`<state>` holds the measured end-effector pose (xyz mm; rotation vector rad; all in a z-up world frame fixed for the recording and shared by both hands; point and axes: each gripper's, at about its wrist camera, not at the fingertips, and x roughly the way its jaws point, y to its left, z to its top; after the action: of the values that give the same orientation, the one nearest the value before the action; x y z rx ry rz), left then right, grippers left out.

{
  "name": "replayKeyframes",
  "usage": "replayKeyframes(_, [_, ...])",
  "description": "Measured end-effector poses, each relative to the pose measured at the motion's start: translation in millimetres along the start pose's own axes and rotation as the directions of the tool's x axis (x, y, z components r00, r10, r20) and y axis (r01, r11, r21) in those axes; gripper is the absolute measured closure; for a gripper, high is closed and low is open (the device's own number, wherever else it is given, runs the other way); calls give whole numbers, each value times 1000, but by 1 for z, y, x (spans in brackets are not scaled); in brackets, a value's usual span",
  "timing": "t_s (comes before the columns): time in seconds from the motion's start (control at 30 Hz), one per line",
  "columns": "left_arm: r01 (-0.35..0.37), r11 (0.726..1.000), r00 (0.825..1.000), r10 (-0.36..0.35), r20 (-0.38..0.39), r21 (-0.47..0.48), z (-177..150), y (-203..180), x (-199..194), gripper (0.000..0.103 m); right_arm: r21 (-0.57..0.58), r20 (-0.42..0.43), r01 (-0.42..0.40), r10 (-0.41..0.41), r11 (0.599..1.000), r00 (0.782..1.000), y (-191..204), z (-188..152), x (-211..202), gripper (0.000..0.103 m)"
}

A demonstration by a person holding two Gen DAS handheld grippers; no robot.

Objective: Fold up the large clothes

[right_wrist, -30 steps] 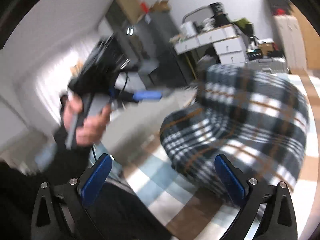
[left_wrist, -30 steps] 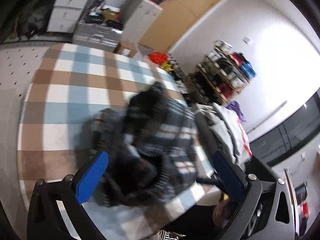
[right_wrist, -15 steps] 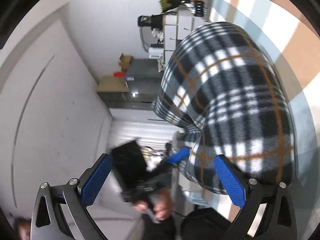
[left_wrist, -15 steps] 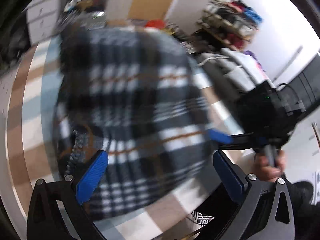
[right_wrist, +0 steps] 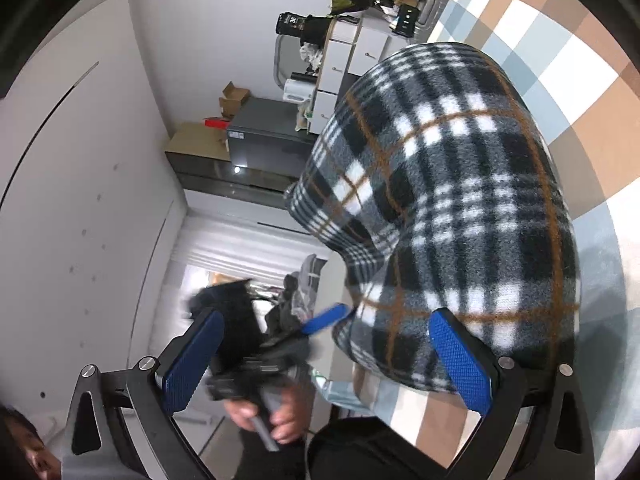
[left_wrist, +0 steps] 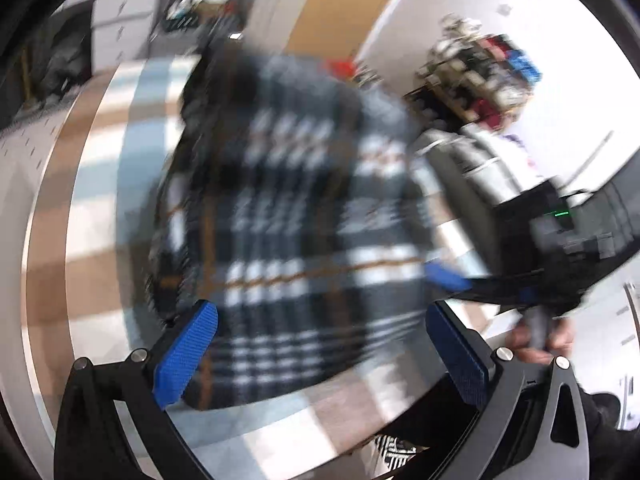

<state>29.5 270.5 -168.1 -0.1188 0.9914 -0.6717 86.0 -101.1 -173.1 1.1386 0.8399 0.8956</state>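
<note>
Plaid fleece garment (right_wrist: 452, 200) lay bunched on the checked surface (right_wrist: 580, 80), toward 12 o'clock of both spread, empty tongs, left (left_wrist: 320, 354) and right (right_wrist: 330, 360); judged best, each should pinch an edge corner and pull it flat.

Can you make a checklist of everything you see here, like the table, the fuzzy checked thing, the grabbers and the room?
Surface: table under a brown, blue and white checked cloth.
Job's things: plaid garment, black, white and brown, bunched on the cloth.
Clutter: nothing seen on the cloth besides the garment.
Grippers: left gripper and right gripper both open, holding nothing.
Cables: nothing seen clearly.
Surroundings: white drawers, cardboard boxes, a pile of clothes beside the table, shelves against the wall.
</note>
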Motion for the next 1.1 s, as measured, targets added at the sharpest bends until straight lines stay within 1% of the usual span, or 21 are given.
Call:
replayKeyframes(0.07, [3,1000,999,-4,45,25,8,-9,-8,1,4,0,-5,5,1000,1000,0,-3,0,0])
replayKeyframes(0.13, [5,1000,999,-6,51,23,11,-8,2,1,24,-1,-15,15,1000,1000,-5,-3,-4,0])
replayKeyframes(0.17, [-9,1000,999,10,39,-2,11,-1,14,1,40,-3,-22,22,999,1000,-8,-1,-5,0])
replayKeyframes(0.23, [-65,996,998,64,-22,-53,5,16,41,1,56,-17,-14,15,998,1000,-11,1,-4,0])
replayKeyframes(0.27, [-68,996,997,65,-45,-56,0,24,52,1,51,-28,-1,2,999,1000,-10,1,-3,0])
replayKeyframes(0.37, [-50,999,999,50,-2,-16,-13,32,52,1,-4,-97,93,-93,996,991,-2,2,13,0])
replayKeyframes(0.4, [-42,999,999,42,-2,-8,-14,33,50,1,-50,-119,154,-159,987,980,4,2,20,0])
replayKeyframes(0.47, [-45,999,999,45,1,13,-18,33,48,1,-117,-159,241,-257,964,953,15,5,32,0])
replayKeyframes(0.53, [-53,998,999,53,5,42,-23,34,48,1,-141,-209,325,-349,935,913,27,10,42,0])
replayKeyframes(0.57, [-54,998,999,54,7,44,-24,33,46,1,-149,-245,362,-389,920,888,37,15,46,0])
replayKeyframes(0.6, [-54,998,999,53,7,41,-24,34,44,1,-162,-262,377,-408,912,874,45,18,48,0])
replayKeyframes(0.63, [-48,998,999,48,3,33,-25,36,43,1,-190,-264,401,-440,896,858,56,22,48,0])
replayKeyframes(0.67, [-45,999,999,45,0,28,-24,38,44,1,-228,-252,437,-487,870,837,64,26,49,0])
replayKeyframes(0.7, [-43,999,999,44,-3,28,-25,40,42,1,-270,-246,487,-548,831,799,70,26,50,0])
replayKeyframes(0.73, [-44,999,999,44,-6,29,-23,39,43,1,-329,-243,566,-647,756,723,71,26,56,0])
replayKeyframes(0.77, [-43,999,999,44,-9,30,-22,39,43,1,-372,-236,617,-713,694,660,70,26,61,0])
replayKeyframes(0.8, [-43,999,999,43,-10,30,-21,37,44,1,-395,-238,637,-743,662,625,67,25,66,0])
replayKeyframes(0.83, [-43,998,999,43,-9,37,-20,35,46,1,-410,-249,645,-759,645,601,63,25,72,0])
replayKeyframes(0.93, [-49,998,999,49,-2,37,-19,31,48,1,-426,-234,676,-795,601,559,57,26,82,0])
replayKeyframes(1.03, [-52,999,999,52,7,13,-19,31,48,1,-482,-215,692,-838,538,502,52,20,96,0])
replayKeyframes(1.1, [-62,998,998,62,11,3,-21,31,47,1,-512,-213,688,-852,514,479,51,18,103,0])
